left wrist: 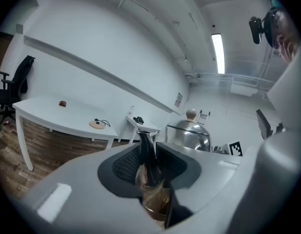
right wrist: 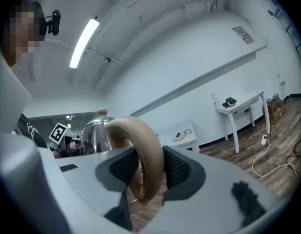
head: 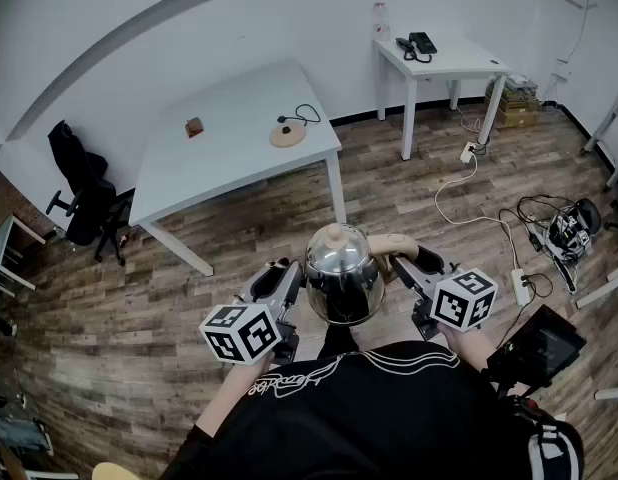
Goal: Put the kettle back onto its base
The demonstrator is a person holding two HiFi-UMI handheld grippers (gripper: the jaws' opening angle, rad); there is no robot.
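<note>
A shiny steel kettle (head: 341,273) with a wooden knob hangs in the air close to the person's chest, carried between both grippers. My left gripper (head: 299,284) is shut on its spout (left wrist: 146,152), which stands pinched between the ribbed pads. My right gripper (head: 402,268) is shut on the tan wooden handle (right wrist: 143,152). The kettle body (left wrist: 189,135) shows beside the left jaws, and the kettle body (right wrist: 94,135) also appears left of the right jaws. The round tan base (head: 287,135) with its black cord lies near the right edge of the white table (head: 229,158), well ahead of the kettle.
A small red-brown object (head: 194,126) sits on the same table. A second white table (head: 444,60) with a phone stands at the back right. A black office chair (head: 79,183) is at the left. Cables and a power strip (head: 519,286) lie on the wood floor at right.
</note>
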